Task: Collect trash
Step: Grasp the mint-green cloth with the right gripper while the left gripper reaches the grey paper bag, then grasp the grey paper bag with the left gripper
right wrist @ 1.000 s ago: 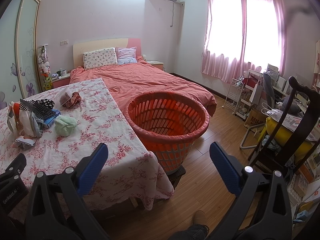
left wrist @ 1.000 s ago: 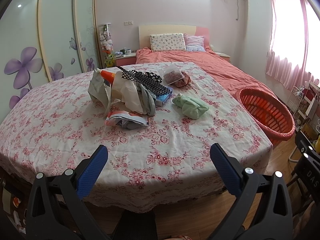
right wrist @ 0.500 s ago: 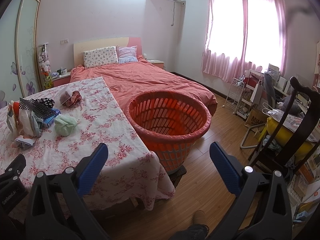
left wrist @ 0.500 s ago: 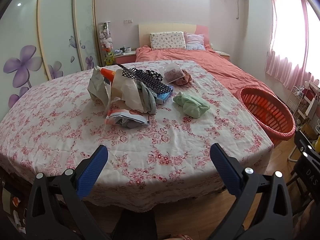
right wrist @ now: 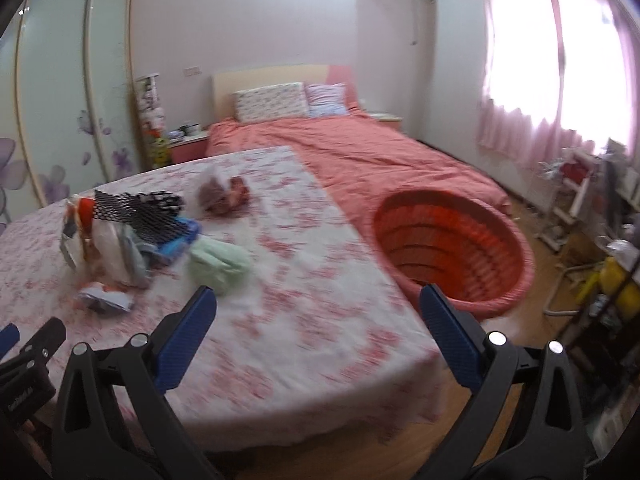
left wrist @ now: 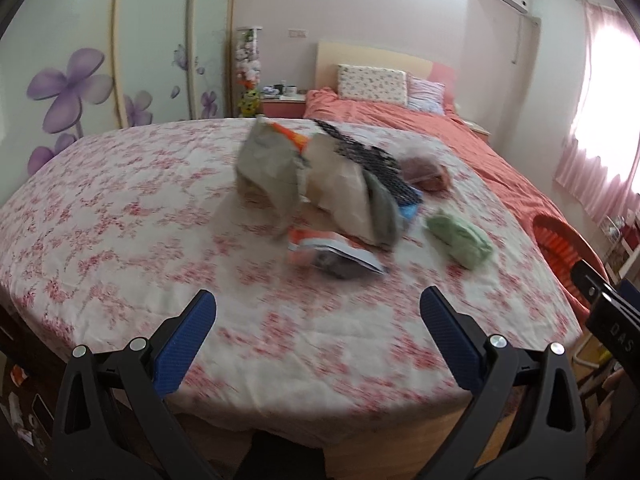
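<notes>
Since both pairs of blue-padded fingers stand spread wide with nothing between them, the left gripper (left wrist: 318, 318) and the right gripper (right wrist: 318, 312) alike, we judge the collecting has not begun.

Ahead of our left fingers, at about twelve o'clock, the trash lies heaped mid-way across the bench under its pink-flowered white cloth (left wrist: 120, 216). We count one grey crumpled paper bag with an orange tip (left wrist: 272, 168), one black mesh sheet (left wrist: 368, 160) draped over a pale beige bag (left wrist: 336, 188), one flat orange-and-white printed wrapper (left wrist: 332, 252) nearest us, one soft green bundle (left wrist: 460, 238) at one o'clock, and one clear bag of reddish stuff (left wrist: 424, 170) farthest off. A blue item peeks from under the mesh; blur keeps us from naming it.

Off the bench's edge, at one o'clock from our right fingers, stands the single round orange slatted plastic basket (right wrist: 516, 272) on the floor; what shows of its inside looks bare. So every piece is left to carry.
</notes>
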The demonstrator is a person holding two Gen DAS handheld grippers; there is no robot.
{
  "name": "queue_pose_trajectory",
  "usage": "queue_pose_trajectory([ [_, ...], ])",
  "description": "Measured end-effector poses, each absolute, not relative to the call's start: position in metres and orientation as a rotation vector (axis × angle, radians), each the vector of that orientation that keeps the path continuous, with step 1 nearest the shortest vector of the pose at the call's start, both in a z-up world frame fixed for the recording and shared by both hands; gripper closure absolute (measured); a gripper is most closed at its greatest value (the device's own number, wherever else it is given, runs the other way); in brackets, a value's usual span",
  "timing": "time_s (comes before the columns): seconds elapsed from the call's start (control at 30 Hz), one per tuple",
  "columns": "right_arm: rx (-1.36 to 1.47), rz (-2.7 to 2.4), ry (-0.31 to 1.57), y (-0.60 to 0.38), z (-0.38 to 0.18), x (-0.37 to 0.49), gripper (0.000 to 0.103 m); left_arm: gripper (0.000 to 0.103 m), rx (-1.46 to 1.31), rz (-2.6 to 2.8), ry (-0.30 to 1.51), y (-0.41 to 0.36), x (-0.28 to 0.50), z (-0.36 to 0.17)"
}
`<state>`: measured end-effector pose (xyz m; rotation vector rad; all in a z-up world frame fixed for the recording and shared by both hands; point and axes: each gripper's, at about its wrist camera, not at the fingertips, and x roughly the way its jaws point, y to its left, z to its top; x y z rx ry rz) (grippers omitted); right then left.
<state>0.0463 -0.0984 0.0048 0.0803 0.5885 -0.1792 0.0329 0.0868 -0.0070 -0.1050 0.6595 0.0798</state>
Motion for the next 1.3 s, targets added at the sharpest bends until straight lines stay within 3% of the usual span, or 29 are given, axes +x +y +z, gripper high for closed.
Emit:
queue_pose_trajectory([
  [0.17,0.093,-0.106,0.608,-0.079,-0.004,0.087,0.007,0.002,-0.111,0.131,0.652,0.109,0.044,-0.010],
  [0.33,0.088,-0.044,0.681,-0.062,-0.022,0.128,0.020,0.002,-0.130,0.166,0.671,0.125,0.057,-0.014],
  [0.6,0.055,-0.034,0.783,-0.044,-0.046,0.166,0.024,0.002,-0.159,0.140,0.671,0.133,0.078,-0.012],
  [0.67,0.041,-0.032,0.810,-0.043,-0.051,0.171,0.036,0.002,-0.157,0.139,0.663,0.132,0.084,-0.011],
  [0.83,0.076,-0.023,0.859,-0.053,-0.060,0.173,0.085,0.002,-0.149,0.135,0.651,0.126,0.105,-0.008],
  [0.87,0.089,-0.019,0.861,-0.056,-0.059,0.172,0.088,0.002,-0.146,0.138,0.649,0.126,0.108,-0.009],
  [1.1,0.145,-0.024,0.836,-0.076,-0.050,0.157,0.090,0.007,-0.124,0.173,0.654,0.122,0.129,-0.011],
  [1.2,0.147,-0.023,0.833,-0.078,-0.047,0.154,0.090,0.016,-0.117,0.174,0.681,0.121,0.137,-0.016],
  [1.3,0.144,-0.022,0.829,-0.079,-0.045,0.151,0.090,0.035,-0.114,0.173,0.706,0.123,0.144,-0.021],
])
